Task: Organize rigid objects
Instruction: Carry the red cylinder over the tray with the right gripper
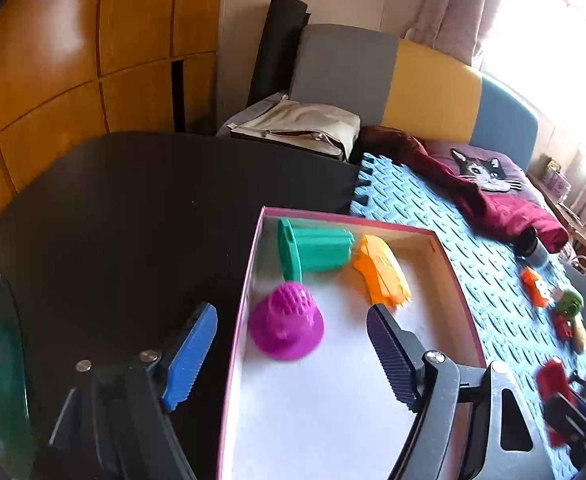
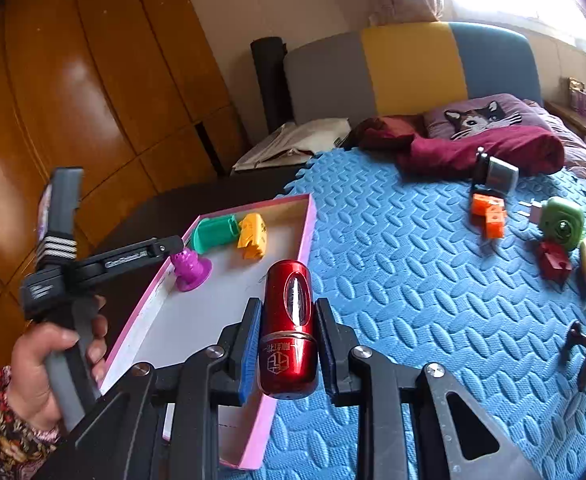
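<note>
Your right tongs (image 2: 285, 344) pinch the red metal cylinder (image 2: 287, 324) upright, just right of the pink tray's (image 2: 311, 232) rim. Carry it leftward over the rim and set it on bare white floor, short of the purple cone (image 1: 287, 326). Your left tongs (image 1: 293, 354) stand spread and empty around that cone; pull them aside. Orange blocks (image 2: 489, 214), a green piece (image 2: 563, 228), perhaps a toy camera, wait far right.

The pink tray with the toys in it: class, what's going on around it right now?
A person is sorting small objects into the pink tray. It already holds a green piece, an orange piece and a purple cone. The left gripper is open above the cone, touching nothing. The right gripper grips a red cylinder by the tray's edge. More toys wait on the blue mat.
</note>
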{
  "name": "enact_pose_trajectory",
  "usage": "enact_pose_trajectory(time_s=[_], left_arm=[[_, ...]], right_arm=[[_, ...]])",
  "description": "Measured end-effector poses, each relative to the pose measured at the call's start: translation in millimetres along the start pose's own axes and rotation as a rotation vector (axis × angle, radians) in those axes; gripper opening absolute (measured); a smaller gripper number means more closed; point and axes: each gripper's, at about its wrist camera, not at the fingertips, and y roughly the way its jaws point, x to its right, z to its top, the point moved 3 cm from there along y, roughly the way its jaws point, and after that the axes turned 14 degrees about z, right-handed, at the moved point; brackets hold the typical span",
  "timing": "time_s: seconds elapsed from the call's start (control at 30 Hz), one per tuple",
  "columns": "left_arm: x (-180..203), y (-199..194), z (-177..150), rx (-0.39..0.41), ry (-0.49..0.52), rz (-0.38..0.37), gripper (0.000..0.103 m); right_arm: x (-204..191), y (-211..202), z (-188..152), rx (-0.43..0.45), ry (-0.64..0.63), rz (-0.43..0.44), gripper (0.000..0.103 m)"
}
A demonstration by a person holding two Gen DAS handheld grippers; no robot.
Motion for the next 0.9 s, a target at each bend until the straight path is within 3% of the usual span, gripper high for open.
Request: enact_pose_trajectory(time_s=[0.3, 0.53, 0.9], left_arm=[[-5, -14, -31, -0.048, -0.018, -0.040, 0.079], [-14, -19, -44, -0.081, -0.011, -0.044, 0.083], [-32, -19, -52, -0.099, 0.010, -0.002, 0.085]], right_arm=[[-3, 31, 6, -0.085, 0.000, 0.049, 0.026], [-16, 76, 26, -0.199, -0.034, 0.112, 0.025], [-41, 136, 39, -0.308, -0.165, 0.087, 0.025]])
